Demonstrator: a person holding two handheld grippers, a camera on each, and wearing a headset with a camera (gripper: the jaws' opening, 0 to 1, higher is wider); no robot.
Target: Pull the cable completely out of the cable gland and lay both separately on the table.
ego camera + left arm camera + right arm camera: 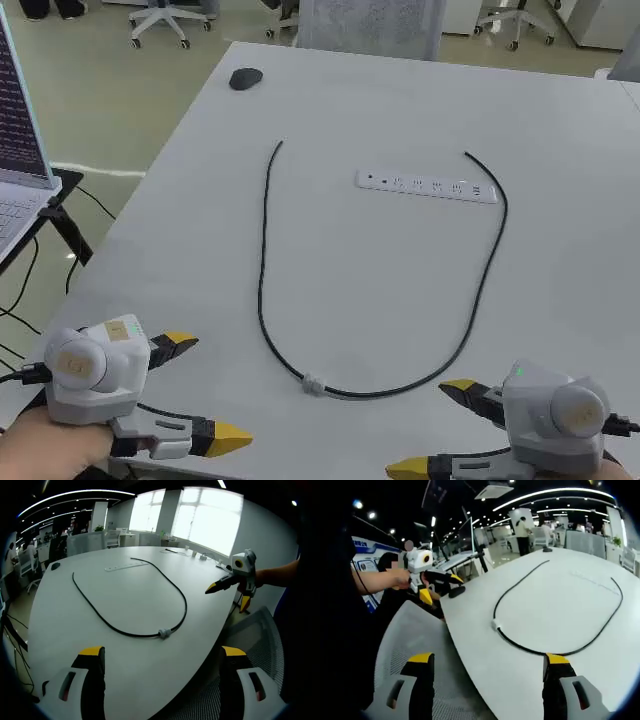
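Cable lay in a big U on the bench, both ends pointing away toward the power strip. The small pale gland was threaded on at the bottom of the loop, near the front edge. Cable & gland not yet separated.

Left tongs hovered at the near-left corner, jaws spread wide, holding nothing. Right tongs at the near-right, also wide and empty. Both were apart from the cable, w/ the gland roughly between them.

Handling, my guess: cable looked thin, soft and light, so it would flop and drag rather than push. Pull only. Gland looked like small hard plastic, prob. slippery and apt to skid on the smooth top. Best bet: pinch the gland body w/ one pair of tongs, take the cable just beside it w/ the other, then draw it through in several regrips. Long run either way. The gland's seal may grip, so expect some resistance. Mouse far off, no bother.
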